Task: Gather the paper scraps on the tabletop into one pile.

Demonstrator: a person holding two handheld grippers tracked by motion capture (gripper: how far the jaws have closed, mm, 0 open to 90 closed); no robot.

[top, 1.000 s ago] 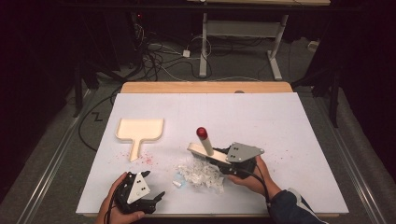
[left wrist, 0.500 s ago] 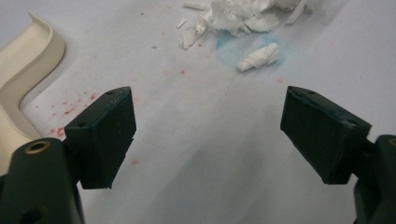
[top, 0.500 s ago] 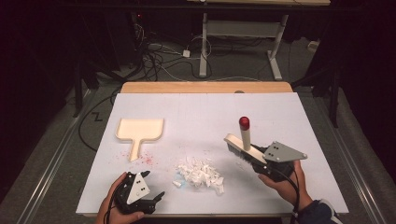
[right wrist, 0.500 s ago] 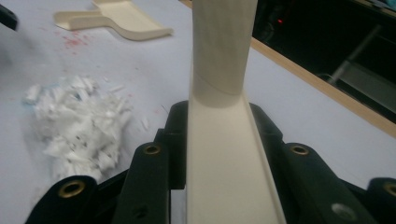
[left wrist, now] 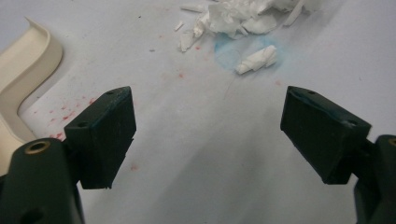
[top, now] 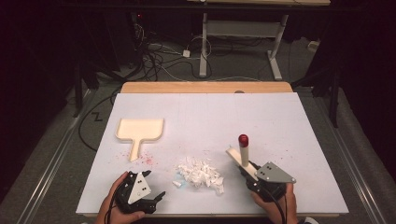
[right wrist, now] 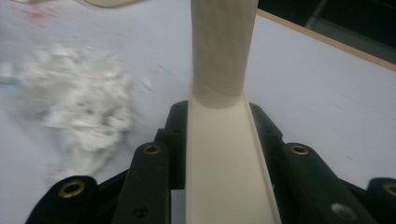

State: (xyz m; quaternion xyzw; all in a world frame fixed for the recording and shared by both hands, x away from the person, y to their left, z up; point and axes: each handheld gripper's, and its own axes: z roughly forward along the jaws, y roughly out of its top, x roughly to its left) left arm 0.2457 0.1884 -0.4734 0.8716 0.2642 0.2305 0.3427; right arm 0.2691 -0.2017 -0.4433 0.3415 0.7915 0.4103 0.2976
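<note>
My right gripper (top: 247, 173) (right wrist: 219, 135) is shut on a cream brush (top: 243, 154) (right wrist: 224, 154) whose round handle has a red tip (top: 243, 139). It is held just right of a pile of white paper scraps (top: 201, 170) (right wrist: 79, 107), apart from it. My left gripper (top: 156, 185) (left wrist: 208, 135) rests open near the table's front left, with nothing between its jaws; the scraps (left wrist: 243, 18) lie ahead of it. A cream dustpan (top: 140, 129) (left wrist: 23, 70) lies flat on the left part of the table.
The white table sheet (top: 280, 116) carries small red specks (top: 144, 158) by the dustpan's handle and a faint blue smudge (left wrist: 233, 51) under one loose scrap. A wooden edge (top: 205, 87) runs along the far side. Cables lie on the floor beyond.
My right gripper carried the brush rightward off the scrap pile, then drew it nearer the front edge and a little lower. The left gripper stayed where it was.
</note>
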